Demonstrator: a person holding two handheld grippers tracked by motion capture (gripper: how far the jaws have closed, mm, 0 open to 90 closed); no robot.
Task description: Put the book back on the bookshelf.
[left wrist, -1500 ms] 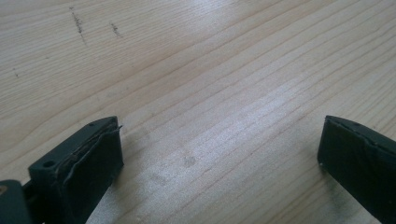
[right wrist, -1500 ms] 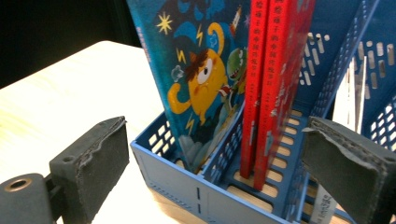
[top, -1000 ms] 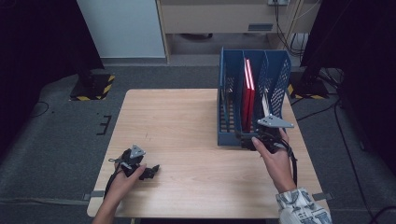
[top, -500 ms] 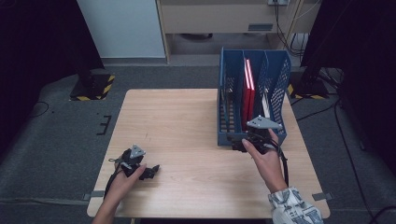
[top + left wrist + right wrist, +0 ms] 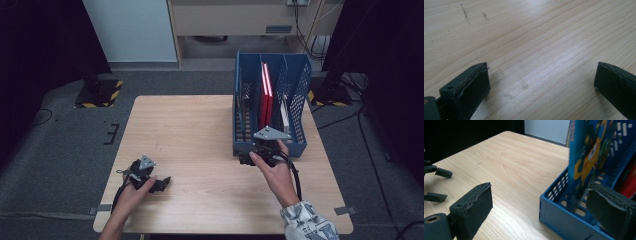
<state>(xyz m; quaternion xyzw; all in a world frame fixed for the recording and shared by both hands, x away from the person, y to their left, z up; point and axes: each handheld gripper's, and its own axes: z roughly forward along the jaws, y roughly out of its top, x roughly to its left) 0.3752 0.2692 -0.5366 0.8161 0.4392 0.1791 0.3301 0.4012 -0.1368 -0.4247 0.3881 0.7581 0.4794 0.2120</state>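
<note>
- Right tool at near end of blue file rack, by right edge of surface; jaws wide apart, nothing clamped.
- In right gripper view: right tool straddling rack's near-left corner, one jaw over bare wood, other over rack interior.
- Blue picture book upright in rack's left slot, just beside inner jaw; contact unclear.
- Red books upright in mid slot; thin white item in right slot.
- Left tool low near front-left corner of surface, well apart from rack; jaws spread, empty, over bare wood.
</note>
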